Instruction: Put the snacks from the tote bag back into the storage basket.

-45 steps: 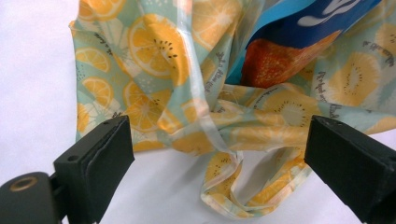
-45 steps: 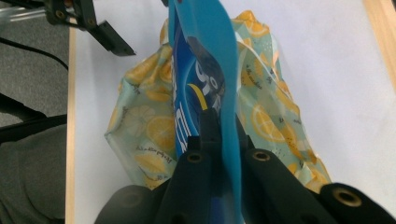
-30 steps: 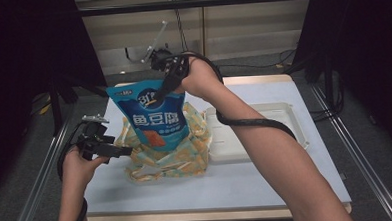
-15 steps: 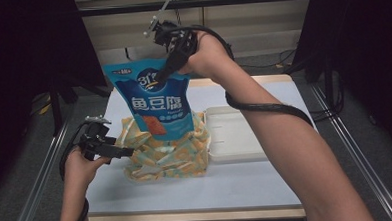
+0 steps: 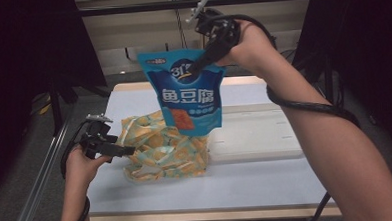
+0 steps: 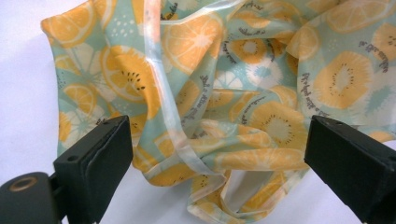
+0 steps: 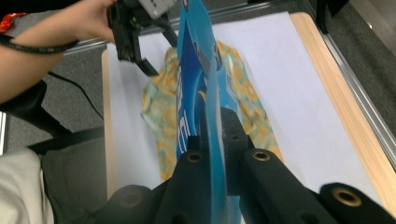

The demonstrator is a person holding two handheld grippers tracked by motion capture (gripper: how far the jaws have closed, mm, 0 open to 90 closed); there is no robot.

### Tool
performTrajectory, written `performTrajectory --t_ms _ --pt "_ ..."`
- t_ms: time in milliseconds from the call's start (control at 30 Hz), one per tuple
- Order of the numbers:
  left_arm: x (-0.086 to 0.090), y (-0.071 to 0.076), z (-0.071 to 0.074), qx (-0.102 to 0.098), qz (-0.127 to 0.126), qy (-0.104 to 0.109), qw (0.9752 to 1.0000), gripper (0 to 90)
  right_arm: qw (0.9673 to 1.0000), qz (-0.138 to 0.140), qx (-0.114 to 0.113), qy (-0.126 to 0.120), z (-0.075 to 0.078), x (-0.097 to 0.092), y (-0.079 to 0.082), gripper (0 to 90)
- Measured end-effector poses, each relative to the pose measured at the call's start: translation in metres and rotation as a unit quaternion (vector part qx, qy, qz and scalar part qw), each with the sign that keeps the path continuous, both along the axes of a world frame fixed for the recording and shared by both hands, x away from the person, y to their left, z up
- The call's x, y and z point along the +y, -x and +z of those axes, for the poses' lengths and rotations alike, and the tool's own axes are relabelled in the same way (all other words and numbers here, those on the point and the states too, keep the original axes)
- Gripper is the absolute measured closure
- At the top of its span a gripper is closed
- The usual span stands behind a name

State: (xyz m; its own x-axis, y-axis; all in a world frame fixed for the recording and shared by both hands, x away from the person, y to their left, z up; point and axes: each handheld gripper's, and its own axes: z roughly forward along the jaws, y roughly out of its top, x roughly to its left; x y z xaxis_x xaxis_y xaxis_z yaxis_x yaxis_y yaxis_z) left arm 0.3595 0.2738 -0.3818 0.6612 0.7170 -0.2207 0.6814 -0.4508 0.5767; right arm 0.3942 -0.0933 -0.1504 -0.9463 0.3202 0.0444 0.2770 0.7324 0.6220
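Blue snack pouch (image 5: 189, 93) hangs in the air above the bench (image 5: 247, 186), pinched near its top edge by the right gripper (image 5: 198, 68), whose fingers (image 7: 233, 135) are clenched tight on the foil. Its lower end dangles just over a crumpled fruit-print plastic bag (image 5: 163, 149) lying on the bench. Beside that bag's left edge sits the left gripper (image 5: 119, 150), fingers (image 6: 100, 161) spread wide, released, with the bag's rumpled film between them. A white tray (image 5: 265, 135) rests to the right.
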Motion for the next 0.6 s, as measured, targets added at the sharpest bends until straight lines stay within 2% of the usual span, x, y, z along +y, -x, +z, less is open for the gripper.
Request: performTrajectory --t_ms 133,200,333,400,433,600 --pt "0.001 -0.002 -0.001 0.0 -0.003 -0.009 1.0 7.8 0.9999 -0.015 -0.001 0.005 -0.001 -0.025 0.004 90.0" --pt "-0.001 -0.002 -0.001 0.002 -0.003 -0.005 1.0 8.0 0.9998 -0.019 -0.003 0.009 -0.004 -0.036 0.006 90.0" --pt "-0.002 -0.004 0.0 0.0 -0.009 -0.013 0.9999 8.2 0.9994 -0.028 0.003 0.019 -0.012 -0.049 0.008 90.0" --pt "-0.003 -0.004 -0.001 0.001 -0.004 -0.008 1.0 8.2 0.9991 -0.038 0.005 0.02 -0.017 -0.056 0.008 90.0" --pt "-0.003 -0.004 0.0 0.0 -0.01 -0.012 0.9999 8.2 0.9991 -0.037 0.006 0.021 -0.019 -0.059 0.008 90.0" --pt "-0.004 -0.004 0.001 -0.001 -0.009 -0.01 0.9999 8.2 0.9988 -0.044 0.01 0.02 -0.031 -0.077 0.009 90.0"
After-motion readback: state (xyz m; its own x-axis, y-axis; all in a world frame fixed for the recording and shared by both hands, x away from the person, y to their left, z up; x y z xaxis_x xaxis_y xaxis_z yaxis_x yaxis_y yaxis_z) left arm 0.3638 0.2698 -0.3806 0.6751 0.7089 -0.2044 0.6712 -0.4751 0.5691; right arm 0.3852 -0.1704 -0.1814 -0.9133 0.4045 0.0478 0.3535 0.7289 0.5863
